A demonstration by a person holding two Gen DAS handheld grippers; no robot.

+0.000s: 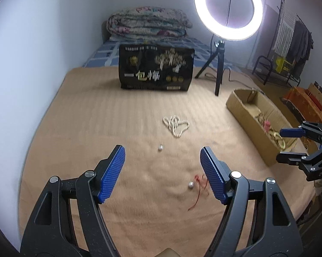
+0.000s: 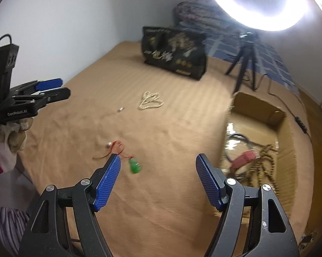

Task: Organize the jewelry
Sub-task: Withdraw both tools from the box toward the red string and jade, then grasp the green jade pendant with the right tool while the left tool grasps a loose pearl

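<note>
A white bead necklace (image 1: 176,126) (image 2: 150,100) lies bunched on the tan blanket (image 1: 96,128). Nearer are a small silver bead (image 1: 160,147) (image 2: 120,109), a second silver bead (image 1: 191,185) (image 2: 108,144) with a red cord (image 1: 200,186) (image 2: 116,148), and a green pendant (image 2: 135,166) on red cord. My left gripper (image 1: 162,158) hangs open above the blanket, nothing between its blue pads. My right gripper (image 2: 157,167) is open too, the green pendant just inside its left pad. Each gripper shows at the edge of the other's view: right gripper (image 1: 289,143), left gripper (image 2: 54,87).
A cardboard box (image 1: 242,109) (image 2: 287,132) at the right holds bead strings and a red item. A black printed bag (image 1: 156,67) (image 2: 174,52) stands at the back beside a ring light on a tripod (image 1: 219,64) (image 2: 244,64). Folded quilt (image 1: 148,24) behind.
</note>
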